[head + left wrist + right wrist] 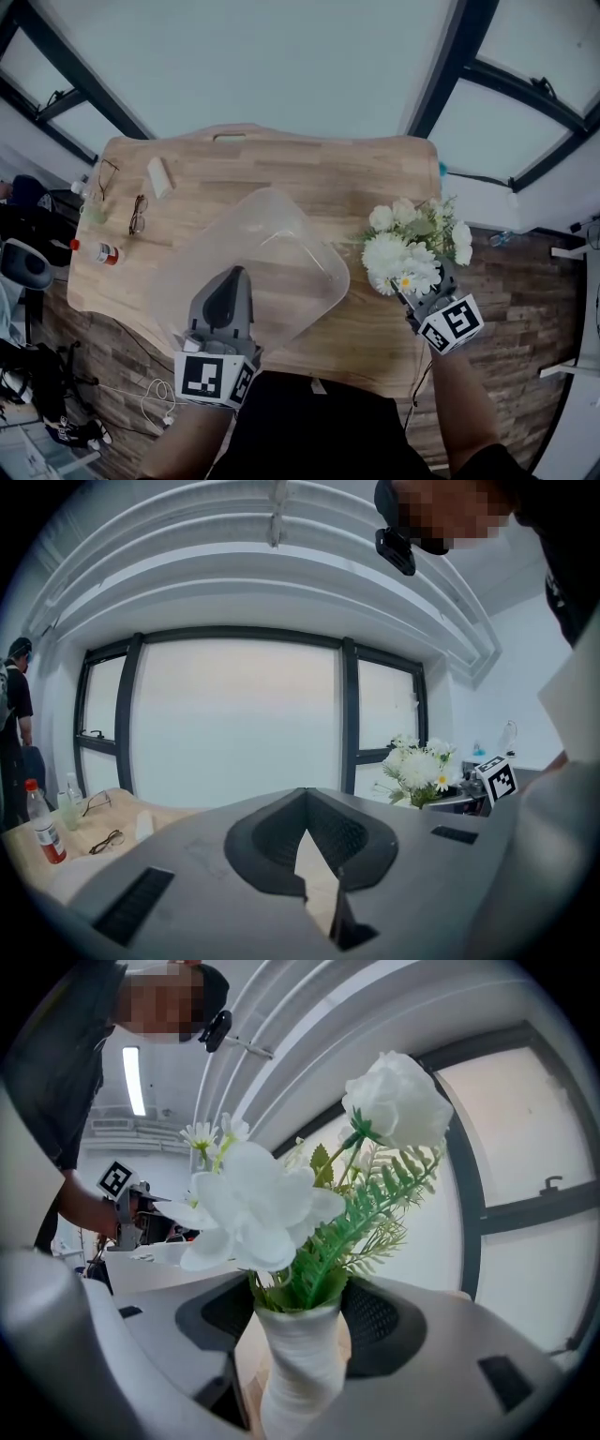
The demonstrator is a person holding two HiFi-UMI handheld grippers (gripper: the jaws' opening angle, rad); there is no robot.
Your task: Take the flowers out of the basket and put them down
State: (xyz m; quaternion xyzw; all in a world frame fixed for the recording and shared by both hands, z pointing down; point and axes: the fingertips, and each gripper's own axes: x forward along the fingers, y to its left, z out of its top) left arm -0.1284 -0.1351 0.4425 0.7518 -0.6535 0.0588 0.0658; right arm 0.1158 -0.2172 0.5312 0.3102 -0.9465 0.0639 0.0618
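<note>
A bunch of white artificial flowers (412,248) with green fern hangs over the right part of the wooden table (366,178). My right gripper (414,296) is shut on its white wrapped stem (298,1363); the blooms (272,1194) stand upright above the jaws. A clear plastic basket (281,234) lies in the middle of the table, with nothing in it. My left gripper (232,277) reaches over the basket's near side, its jaws close together with only a thin slit (315,874). Whether they pinch the plastic is hidden. The flowers (417,766) show at the right of the left gripper view.
Two pairs of glasses (138,214), a white block (159,176) and a red-capped bottle (98,251) lie on the table's left part. The table's right edge is close beside the flowers. A person (14,696) stands at the far left by the window.
</note>
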